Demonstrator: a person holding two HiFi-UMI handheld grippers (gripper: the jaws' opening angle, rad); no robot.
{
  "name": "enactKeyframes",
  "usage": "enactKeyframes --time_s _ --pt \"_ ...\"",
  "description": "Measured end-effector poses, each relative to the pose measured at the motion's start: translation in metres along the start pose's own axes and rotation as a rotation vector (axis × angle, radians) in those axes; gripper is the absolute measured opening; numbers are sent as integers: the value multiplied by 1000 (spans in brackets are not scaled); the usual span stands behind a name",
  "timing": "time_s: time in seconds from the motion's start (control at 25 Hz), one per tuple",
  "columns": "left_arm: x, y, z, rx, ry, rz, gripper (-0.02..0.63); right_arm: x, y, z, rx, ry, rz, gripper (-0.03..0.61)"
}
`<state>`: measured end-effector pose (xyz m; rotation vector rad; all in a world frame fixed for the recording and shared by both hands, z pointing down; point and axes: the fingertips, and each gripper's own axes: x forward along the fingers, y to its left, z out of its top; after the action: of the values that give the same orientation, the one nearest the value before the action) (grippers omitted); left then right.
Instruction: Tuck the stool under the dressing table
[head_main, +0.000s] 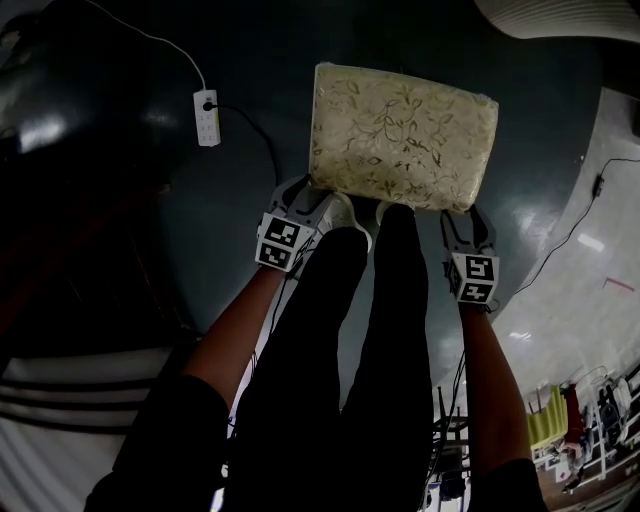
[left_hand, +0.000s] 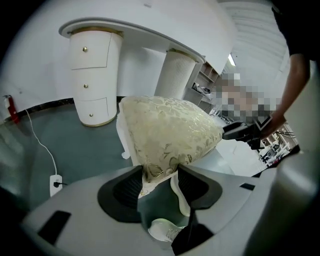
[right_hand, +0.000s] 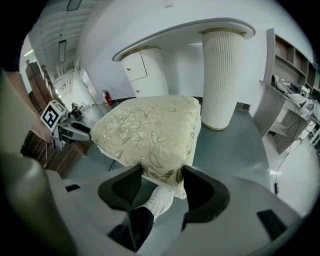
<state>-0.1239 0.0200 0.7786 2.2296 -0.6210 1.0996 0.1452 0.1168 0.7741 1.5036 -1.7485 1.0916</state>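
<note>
The stool (head_main: 405, 135) has a cream cushion with a gold leaf pattern and stands on the dark floor in front of me. My left gripper (head_main: 298, 190) is at its near left corner, my right gripper (head_main: 465, 220) at its near right corner. In the left gripper view the jaws of the left gripper (left_hand: 159, 182) stand wide, with the cushion corner (left_hand: 155, 172) between them. The right gripper (right_hand: 157, 182) likewise straddles its corner (right_hand: 162, 170), jaws wide. The white dressing table (left_hand: 92, 75) stands beyond the stool, its ribbed column (right_hand: 218, 75) to the right.
A white power strip (head_main: 206, 117) with a cable lies on the floor left of the stool. The person's dark legs and white shoes (head_main: 345, 215) stand just behind the stool's near edge. Dark wooden furniture (head_main: 70, 250) is at left, shelving (right_hand: 290, 90) at right.
</note>
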Motion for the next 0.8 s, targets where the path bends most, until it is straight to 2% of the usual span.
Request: enactKeyframes --time_s 0.8 --pt "4 6 3 -4 3 89 222 3 2 -2 4 3 -22 250"
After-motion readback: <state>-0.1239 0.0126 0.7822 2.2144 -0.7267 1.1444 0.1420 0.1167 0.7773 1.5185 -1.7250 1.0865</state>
